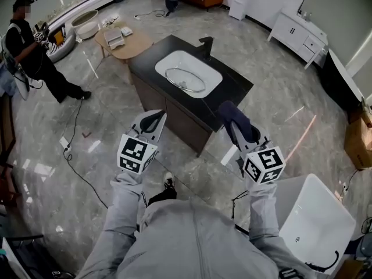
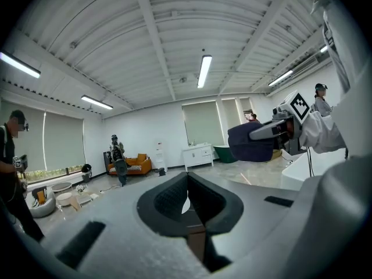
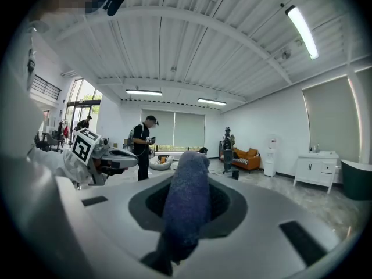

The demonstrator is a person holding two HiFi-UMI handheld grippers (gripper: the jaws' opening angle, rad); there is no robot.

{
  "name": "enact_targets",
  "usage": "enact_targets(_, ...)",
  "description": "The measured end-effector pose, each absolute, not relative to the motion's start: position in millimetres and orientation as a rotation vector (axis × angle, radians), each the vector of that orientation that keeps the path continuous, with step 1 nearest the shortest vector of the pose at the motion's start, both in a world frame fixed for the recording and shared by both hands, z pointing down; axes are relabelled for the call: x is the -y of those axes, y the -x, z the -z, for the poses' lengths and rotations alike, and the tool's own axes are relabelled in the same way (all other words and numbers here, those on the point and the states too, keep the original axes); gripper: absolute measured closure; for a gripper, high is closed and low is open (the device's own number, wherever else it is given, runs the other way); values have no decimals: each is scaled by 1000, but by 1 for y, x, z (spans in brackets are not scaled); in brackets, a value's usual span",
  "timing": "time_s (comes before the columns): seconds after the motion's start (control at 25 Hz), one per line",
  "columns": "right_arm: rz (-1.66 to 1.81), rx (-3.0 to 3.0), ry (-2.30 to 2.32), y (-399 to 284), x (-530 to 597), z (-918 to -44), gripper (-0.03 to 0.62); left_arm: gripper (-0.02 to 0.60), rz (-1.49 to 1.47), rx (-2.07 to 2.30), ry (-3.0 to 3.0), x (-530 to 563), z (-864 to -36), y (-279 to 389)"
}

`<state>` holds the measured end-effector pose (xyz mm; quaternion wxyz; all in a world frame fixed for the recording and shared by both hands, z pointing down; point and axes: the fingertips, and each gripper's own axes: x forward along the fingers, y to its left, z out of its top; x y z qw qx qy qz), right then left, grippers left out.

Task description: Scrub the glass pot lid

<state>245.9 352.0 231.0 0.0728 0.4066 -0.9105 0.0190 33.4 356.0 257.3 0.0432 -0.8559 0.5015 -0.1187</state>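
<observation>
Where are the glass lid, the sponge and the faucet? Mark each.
glass lid (image 1: pixel 185 79), head view, middle of the glass.
sponge (image 3: pixel 186 196), right gripper view, its middle, between the jaws.
faucet (image 1: pixel 206 45), head view, its black body.

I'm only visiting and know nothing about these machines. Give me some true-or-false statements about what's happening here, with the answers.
1. The glass lid lies in the white sink. True.
2. The right gripper holds a dark blue sponge. True.
3. The left gripper holds a sponge too. False: the left gripper is empty, its jaws together.
4. The sponge is touching the lid. False: it is held in the air in front of the cabinet, apart from the lid.
5. The counter around the sink is white. False: the counter is black.
</observation>
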Motion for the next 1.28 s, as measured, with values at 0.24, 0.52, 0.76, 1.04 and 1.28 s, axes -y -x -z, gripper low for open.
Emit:
enact_targets(0.24,-72,2707,-1236,-222,-303,-230,510,554,346,-1510,2648,-301,-255,-13)
enact_targets(0.52,-84,2681,-1231,-192,-260,-231,510,554,351,-1493,2679,-258,-261,13)
enact_targets(0.76,-93,2668,-1240,-165,-227,-235,510,554,371,-1468,2690,-225,-266,36)
enact_targets(1.04,-120,2630,-1261,-137,-194,-247,510,554,393,-1421,2722,-190,-275,58)
enact_targets(1.28,-136,2585,-1288,-129,-177,-253,510,554,402,-1380,2772,-167,-286,66)
